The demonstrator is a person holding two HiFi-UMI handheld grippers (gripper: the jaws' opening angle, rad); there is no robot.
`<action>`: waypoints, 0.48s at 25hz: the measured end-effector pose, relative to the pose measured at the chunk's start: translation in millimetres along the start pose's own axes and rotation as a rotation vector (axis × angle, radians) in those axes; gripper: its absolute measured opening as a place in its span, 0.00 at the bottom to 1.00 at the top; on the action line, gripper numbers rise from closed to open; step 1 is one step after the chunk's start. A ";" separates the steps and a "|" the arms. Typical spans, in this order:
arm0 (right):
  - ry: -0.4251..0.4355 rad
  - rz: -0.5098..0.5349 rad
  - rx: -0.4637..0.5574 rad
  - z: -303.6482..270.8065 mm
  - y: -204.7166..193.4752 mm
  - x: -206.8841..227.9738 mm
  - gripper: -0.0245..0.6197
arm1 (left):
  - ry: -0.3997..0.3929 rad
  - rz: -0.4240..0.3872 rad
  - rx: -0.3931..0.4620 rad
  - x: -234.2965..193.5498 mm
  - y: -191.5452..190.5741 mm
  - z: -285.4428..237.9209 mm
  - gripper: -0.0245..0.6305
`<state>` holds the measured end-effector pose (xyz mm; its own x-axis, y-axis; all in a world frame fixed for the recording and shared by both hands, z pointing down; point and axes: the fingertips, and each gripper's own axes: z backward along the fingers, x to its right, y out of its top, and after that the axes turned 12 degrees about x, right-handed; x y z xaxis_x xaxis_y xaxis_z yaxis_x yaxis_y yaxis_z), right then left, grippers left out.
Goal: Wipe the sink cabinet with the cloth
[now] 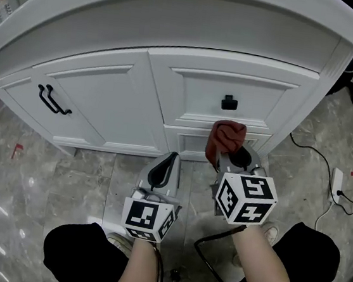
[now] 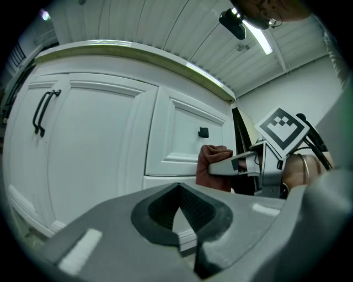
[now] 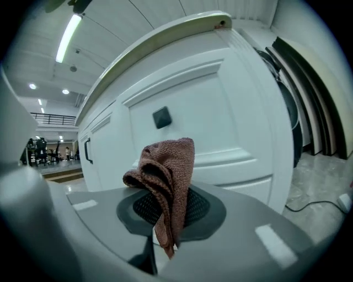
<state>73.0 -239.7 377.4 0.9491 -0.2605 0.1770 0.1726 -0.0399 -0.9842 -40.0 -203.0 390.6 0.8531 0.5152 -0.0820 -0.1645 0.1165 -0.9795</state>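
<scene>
1. Right at this moment, the right gripper (image 3: 165,220) had its jaws clamped tight on the cloth (image 3: 165,176), a brown, bunched rag pinched at its lower end.
2. Its long axis ran up out of the jaws, with the folded top standing above them and leaning toward the sink cabinet (image 1: 105,96).
3. Straight ahead of that gripper lay the white drawer front (image 3: 220,110), and its black knob (image 3: 161,117) sat above and slightly left of the cloth.
4. From the head view, the cloth (image 1: 227,137) sat over the lower edge of the drawer front, below the knob (image 1: 229,102). No view settled whether the cloth touched the panel or hung just short of it.
5. The left gripper (image 2: 179,215) had its jaws closed tip to tip with nothing between them. It hung lower and to the left, pointing at the seam between the door and the drawers.
6. The right gripper (image 1: 238,157) was the nearer of the two to the cabinet face, so the wipe looked like its job, while the left gripper (image 1: 165,168) seemed to be idling.
7. Count: one cloth, one cabinet and two grippers. There was one door with one bar handle (image 1: 54,100), one knobbed drawer front, and one plain panel beneath it.
</scene>
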 end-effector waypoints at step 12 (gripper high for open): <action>0.223 0.028 -0.139 -53.2 -79.8 -104.3 0.16 | 0.092 -0.022 -0.001 -59.1 3.4 28.2 0.04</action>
<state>-53.8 -260.7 437.1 0.8689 -0.4689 0.1587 0.0944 -0.1578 -0.9829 -104.9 -209.1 397.2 0.8984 0.4322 -0.0774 -0.1453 0.1262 -0.9813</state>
